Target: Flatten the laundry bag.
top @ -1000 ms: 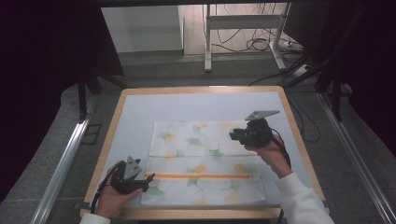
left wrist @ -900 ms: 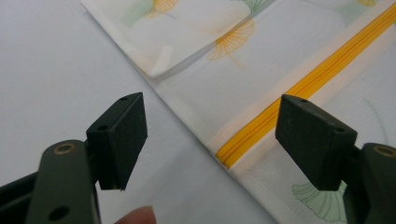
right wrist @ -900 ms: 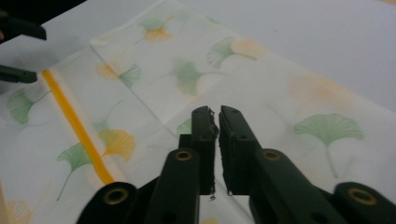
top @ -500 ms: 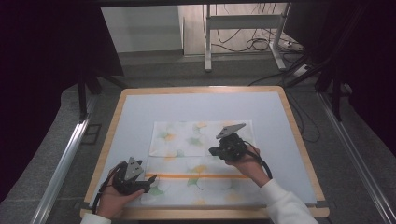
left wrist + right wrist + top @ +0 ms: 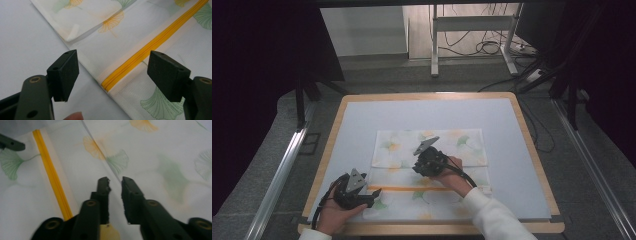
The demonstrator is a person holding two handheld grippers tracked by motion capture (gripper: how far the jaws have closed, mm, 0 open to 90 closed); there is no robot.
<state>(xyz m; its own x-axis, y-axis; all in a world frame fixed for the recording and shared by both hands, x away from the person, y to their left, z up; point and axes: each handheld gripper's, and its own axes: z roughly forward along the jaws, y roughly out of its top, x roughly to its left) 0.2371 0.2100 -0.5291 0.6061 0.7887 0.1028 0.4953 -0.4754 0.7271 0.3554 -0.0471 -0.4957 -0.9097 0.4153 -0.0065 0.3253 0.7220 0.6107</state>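
Bag: a white mesh laundry bag printed with green and orange ginkgo leaves (image 5: 428,170) lies flat on the pale blue mat (image 5: 512,150), its far part folded toward the person.
Zipper: the yellow zipper (image 5: 409,188) runs across the bag, level with the near table edge; it serves as the landmark.
Fold edge: just beyond the zipper, parallel to it.
Right gripper (image 5: 115,185): beyond the zipper, over the fold edge, jaws just opened to a narrow gap, edge between them, unpinched.
Left gripper (image 5: 112,75): at the zipper's left end, jaws wide apart, holding nothing.
Nearer hand: the right, I judge.
Room: bare mat lies left, right and beyond.
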